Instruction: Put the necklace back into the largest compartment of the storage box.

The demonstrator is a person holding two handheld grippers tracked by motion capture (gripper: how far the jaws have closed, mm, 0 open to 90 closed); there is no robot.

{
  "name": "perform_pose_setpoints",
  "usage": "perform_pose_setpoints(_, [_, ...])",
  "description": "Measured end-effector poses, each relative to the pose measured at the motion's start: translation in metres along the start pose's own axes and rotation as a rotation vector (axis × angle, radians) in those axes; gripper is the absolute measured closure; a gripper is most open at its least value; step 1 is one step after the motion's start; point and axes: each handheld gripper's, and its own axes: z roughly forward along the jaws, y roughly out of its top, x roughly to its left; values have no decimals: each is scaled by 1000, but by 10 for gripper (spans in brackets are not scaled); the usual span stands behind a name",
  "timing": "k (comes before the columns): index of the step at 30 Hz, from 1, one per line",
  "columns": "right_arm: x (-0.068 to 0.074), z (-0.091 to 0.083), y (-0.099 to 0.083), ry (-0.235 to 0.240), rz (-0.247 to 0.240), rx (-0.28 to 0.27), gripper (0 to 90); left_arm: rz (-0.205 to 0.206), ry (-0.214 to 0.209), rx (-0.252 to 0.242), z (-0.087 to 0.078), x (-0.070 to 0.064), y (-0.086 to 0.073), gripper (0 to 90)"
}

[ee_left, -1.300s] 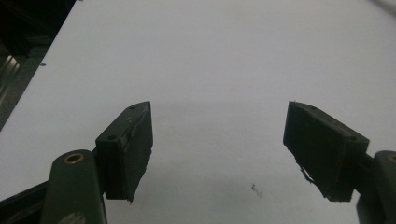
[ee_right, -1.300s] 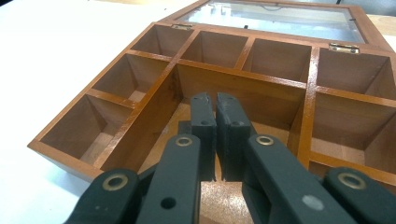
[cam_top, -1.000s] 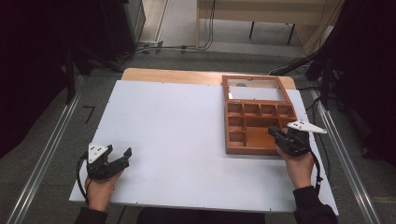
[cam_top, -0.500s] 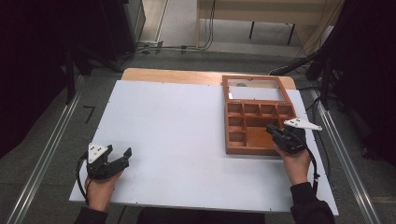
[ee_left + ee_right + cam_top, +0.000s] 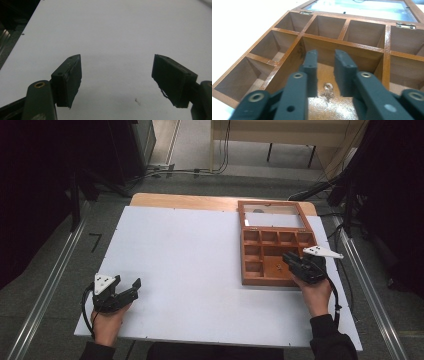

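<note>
A brown wooden box [image 5: 246,262] with several compartments lies open at the table's right side, its glass lid [image 5: 272,215] folded back flat. My right gripper [image 5: 288,258] reaches into the box's large middle compartment [image 5: 352,47]. Its jaws [image 5: 325,56] stand only a narrow gap apart, with nothing between them. A small silvery metal piece [image 5: 328,91] lies on the compartment floor just below the jaws. My left gripper [image 5: 127,281] rests near the table's front left corner, wide open [image 5: 117,80] over the bare white tabletop [image 5: 120,32].
The other compartments [image 5: 325,25] look empty. The white board [image 5: 190,255] covers the table, and a wooden strip [image 5: 180,201] shows along its far edge. Metal rails [image 5: 50,285] run along both sides, and cables [image 5: 180,170] lie on the floor behind.
My right gripper has crept slightly forward and left, farther into the box. The left gripper has stayed put.
</note>
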Motion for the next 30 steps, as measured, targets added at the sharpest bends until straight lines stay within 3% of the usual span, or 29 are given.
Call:
perform_pose_setpoints(22, [-1,-8,-6,14,8,24,529,-5,-1,-2,-1,1,0,243])
perform_pose_setpoints(30, [-6,-23,-15,21,26,6,479,-7,-2,-5,-1,1,0,243])
